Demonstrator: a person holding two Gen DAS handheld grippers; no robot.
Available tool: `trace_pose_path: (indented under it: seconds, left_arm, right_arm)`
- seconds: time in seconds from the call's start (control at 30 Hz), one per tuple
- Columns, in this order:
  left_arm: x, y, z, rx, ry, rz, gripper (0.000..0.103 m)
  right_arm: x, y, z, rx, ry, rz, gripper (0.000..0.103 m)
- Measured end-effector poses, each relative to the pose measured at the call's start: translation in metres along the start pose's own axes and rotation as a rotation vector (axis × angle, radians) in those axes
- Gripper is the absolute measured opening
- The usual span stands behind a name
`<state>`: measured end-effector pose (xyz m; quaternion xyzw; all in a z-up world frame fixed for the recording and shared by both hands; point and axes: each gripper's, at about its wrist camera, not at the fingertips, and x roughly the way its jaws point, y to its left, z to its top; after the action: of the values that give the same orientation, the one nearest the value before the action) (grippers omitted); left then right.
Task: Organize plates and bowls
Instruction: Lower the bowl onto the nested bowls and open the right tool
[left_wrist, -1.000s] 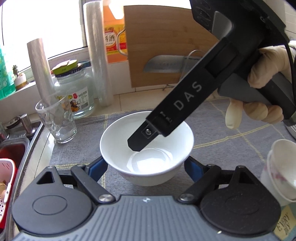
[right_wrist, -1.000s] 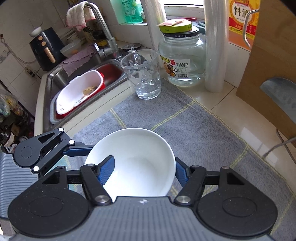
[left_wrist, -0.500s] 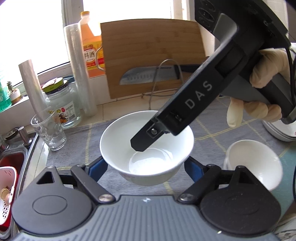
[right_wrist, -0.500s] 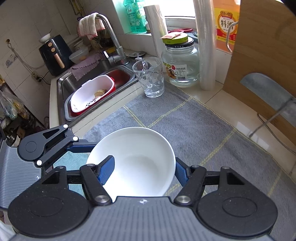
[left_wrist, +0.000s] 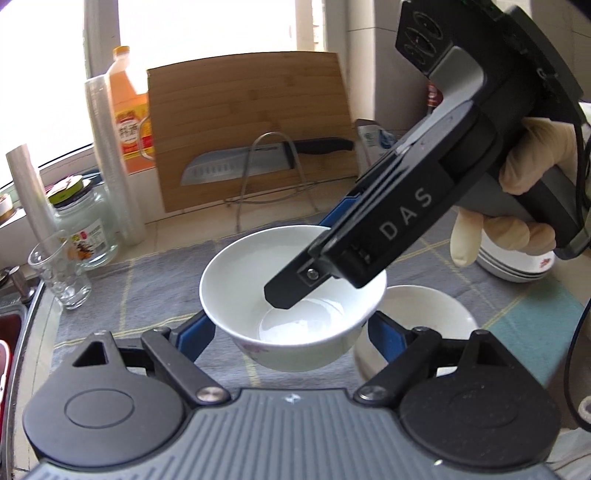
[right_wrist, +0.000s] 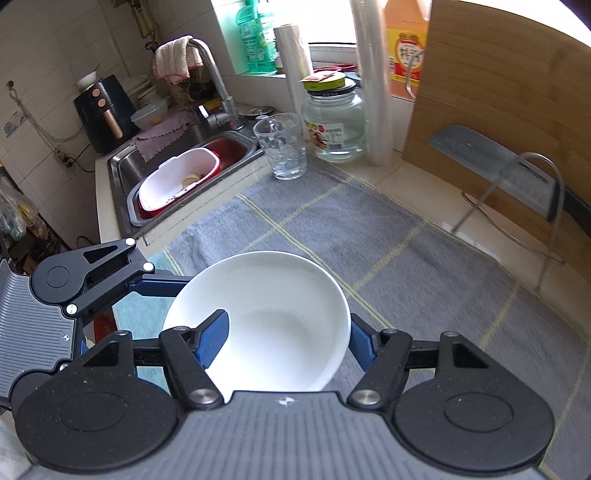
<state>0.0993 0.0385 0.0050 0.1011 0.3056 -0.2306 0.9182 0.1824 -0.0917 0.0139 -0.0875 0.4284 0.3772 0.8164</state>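
Note:
A white bowl (left_wrist: 251, 280) is held above the grey mat by both grippers. My left gripper (left_wrist: 288, 332) is shut on the bowl's outer sides. My right gripper (right_wrist: 288, 332) is shut on its rim, one finger inside and one outside; it shows in the left wrist view (left_wrist: 325, 258) reaching into the bowl from the right. The bowl also shows in the right wrist view (right_wrist: 273, 317). A second white bowl (left_wrist: 424, 314) sits on the mat just right of and below the held one. A stack of white plates (left_wrist: 517, 266) lies at the far right.
A drinking glass (left_wrist: 61, 277), a glass jar (left_wrist: 85, 229), roll of wrap (left_wrist: 114, 162), and a cutting board (left_wrist: 251, 122) with a knife (left_wrist: 258, 158) on a wire rack line the back. A sink (right_wrist: 192, 173) with a red-and-white basket is at left.
Both grippers have carried the bowl to the right, over the mat. The second bowl has come further into the left wrist view, next to the held one, and the plate stack has appeared.

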Motion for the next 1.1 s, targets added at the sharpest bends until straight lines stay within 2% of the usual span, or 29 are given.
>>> trace_pose_path:
  seconds: [0.5,1.1]
  left_arm:
    - [0.003,-0.046,0.001,0.043,0.017,-0.099,0.089]
    - [0.02,-0.062,-0.009,0.066,0.096,-0.16,0.089]
  right_arm:
    - [-0.036,-0.011,-0.05,0.071,-0.016,-0.068,0.074]
    - [-0.029,-0.022,-0.08,0.12,0.034,-0.082,0.074]
